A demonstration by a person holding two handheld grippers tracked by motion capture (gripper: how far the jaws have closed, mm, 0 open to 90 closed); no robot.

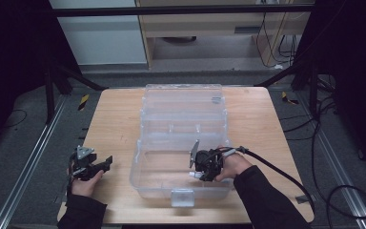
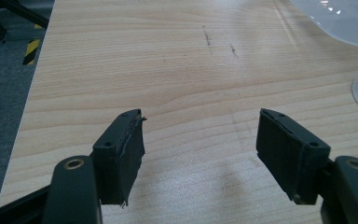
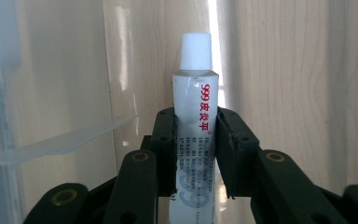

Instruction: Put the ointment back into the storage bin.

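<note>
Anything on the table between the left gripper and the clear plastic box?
Nothing. In the high view, bare wood separates the left gripper from the clear box; the left gripper view shows open jaws over the bare table.

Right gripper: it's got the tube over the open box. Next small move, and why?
Probably lower a little and open the jaws. The right gripper is shut on the white tube over the clear box's front compartment, so a short drop should land it inside. The left gripper is open over bare table.

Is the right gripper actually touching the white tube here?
Touching. The right gripper view shows the right gripper closed on the white tube, both black jaws pressed flat against its sides with no gap.
</note>
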